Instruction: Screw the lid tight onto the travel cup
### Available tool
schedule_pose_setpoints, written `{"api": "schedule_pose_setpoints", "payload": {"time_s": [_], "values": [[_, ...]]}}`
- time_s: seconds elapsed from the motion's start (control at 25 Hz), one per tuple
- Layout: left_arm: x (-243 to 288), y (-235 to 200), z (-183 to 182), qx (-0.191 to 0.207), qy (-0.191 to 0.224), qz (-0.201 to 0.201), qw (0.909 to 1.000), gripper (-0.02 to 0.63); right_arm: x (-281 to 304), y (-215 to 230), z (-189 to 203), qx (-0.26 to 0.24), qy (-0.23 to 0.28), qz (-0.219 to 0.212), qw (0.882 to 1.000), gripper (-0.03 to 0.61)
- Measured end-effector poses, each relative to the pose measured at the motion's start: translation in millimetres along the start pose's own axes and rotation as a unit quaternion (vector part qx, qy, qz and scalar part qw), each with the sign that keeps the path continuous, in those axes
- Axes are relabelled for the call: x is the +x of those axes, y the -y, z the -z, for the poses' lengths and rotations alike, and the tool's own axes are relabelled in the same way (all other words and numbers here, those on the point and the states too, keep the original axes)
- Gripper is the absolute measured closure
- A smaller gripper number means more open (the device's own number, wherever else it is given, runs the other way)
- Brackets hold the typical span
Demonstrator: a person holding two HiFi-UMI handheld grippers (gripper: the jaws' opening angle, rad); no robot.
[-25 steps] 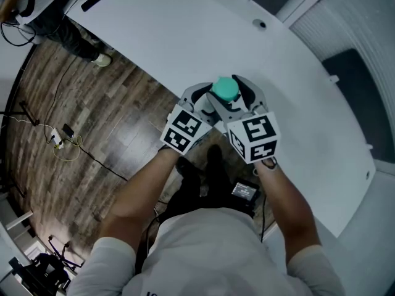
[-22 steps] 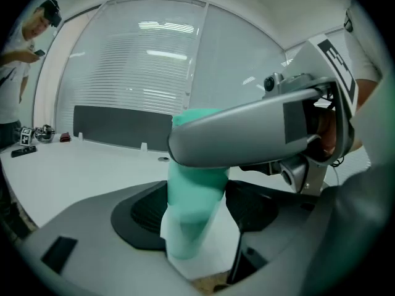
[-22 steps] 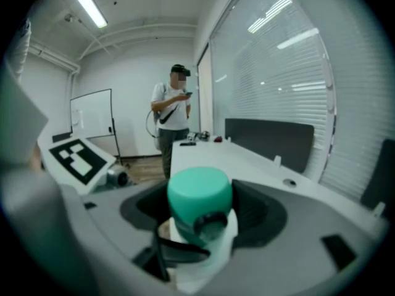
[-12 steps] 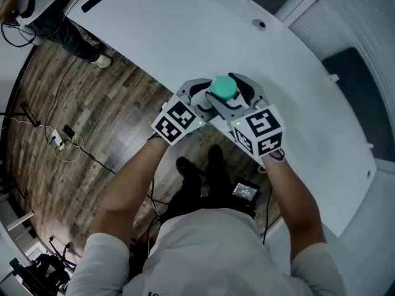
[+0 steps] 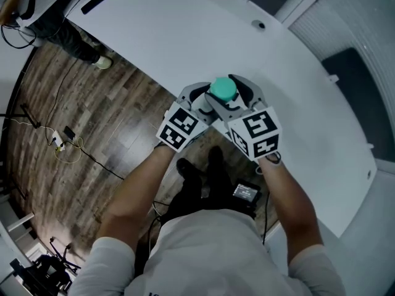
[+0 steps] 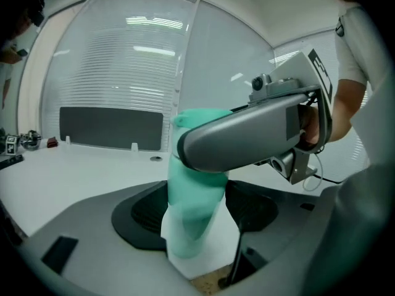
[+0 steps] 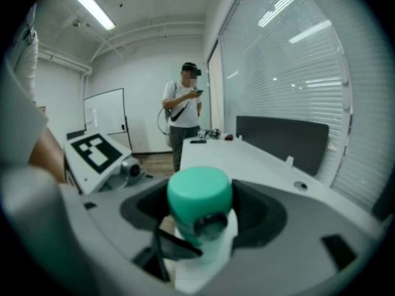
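Note:
In the head view a teal travel cup with its teal lid (image 5: 223,89) is held over the near edge of the white table (image 5: 185,36), between both grippers. My left gripper (image 5: 200,97) comes in from the left and is shut on the cup body (image 6: 192,217). My right gripper (image 5: 239,94) comes from the right and is shut on the lid (image 7: 199,193). In the left gripper view one grey jaw of the right gripper crosses the cup's top. Whether the cup's base touches the table is hidden.
A person (image 7: 184,106) stands at the table's far end beside small items (image 7: 213,133). A cable hole (image 5: 260,24) and a dark panel (image 6: 111,127) lie further along the table. Wooden floor with cables (image 5: 65,143) is to the left.
Half a second ago the two marker cubes had swung apart around the cup, the left one leftward and the right one rightward. Now they have turned back close together. The cup has stayed in place.

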State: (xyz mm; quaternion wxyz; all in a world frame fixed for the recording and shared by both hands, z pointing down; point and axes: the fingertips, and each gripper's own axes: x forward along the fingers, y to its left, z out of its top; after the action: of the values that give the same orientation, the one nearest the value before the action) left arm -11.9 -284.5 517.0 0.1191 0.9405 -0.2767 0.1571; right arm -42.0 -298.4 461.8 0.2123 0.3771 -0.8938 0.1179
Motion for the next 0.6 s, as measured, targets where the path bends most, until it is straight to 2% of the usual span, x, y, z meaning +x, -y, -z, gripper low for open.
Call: {"api": "schedule_pose_setpoints", "payload": {"time_s": [0.16, 0.24, 0.32, 0.48, 0.6], "values": [[2.2, -5.3, -2.7, -0.011, 0.013, -0.043, 0.9989, 0.301, 1.5, 5.8, -2.3, 0.011, 0.008, 0.034, 0.999, 0.265], [-0.7, 1.3, 4.4, -0.019, 0.007, -0.044, 0.9988, 0.299, -1.1, 0.4, 4.6, 0.015, 0.003, 0.031, 0.999, 0.265], [-2.1, 2.1, 6.4, -0.013, -0.003, -0.027, 0.9995, 0.299, -1.0, -0.5, 5.1, 0.014, -0.001, 0.021, 1.0, 0.265], [-3.9, -3.2, -0.7, 0.037, -0.016, 0.016, 0.9991, 0.299, 1.6, 2.5, -0.9, 0.0, -0.003, -0.005, 1.0, 0.265], [-4.1, -0.9, -2.6, 0.058, -0.027, 0.042, 0.9971, 0.299, 1.1, 0.7, 0.6, -0.009, -0.01, -0.027, 1.0, 0.265]]}}
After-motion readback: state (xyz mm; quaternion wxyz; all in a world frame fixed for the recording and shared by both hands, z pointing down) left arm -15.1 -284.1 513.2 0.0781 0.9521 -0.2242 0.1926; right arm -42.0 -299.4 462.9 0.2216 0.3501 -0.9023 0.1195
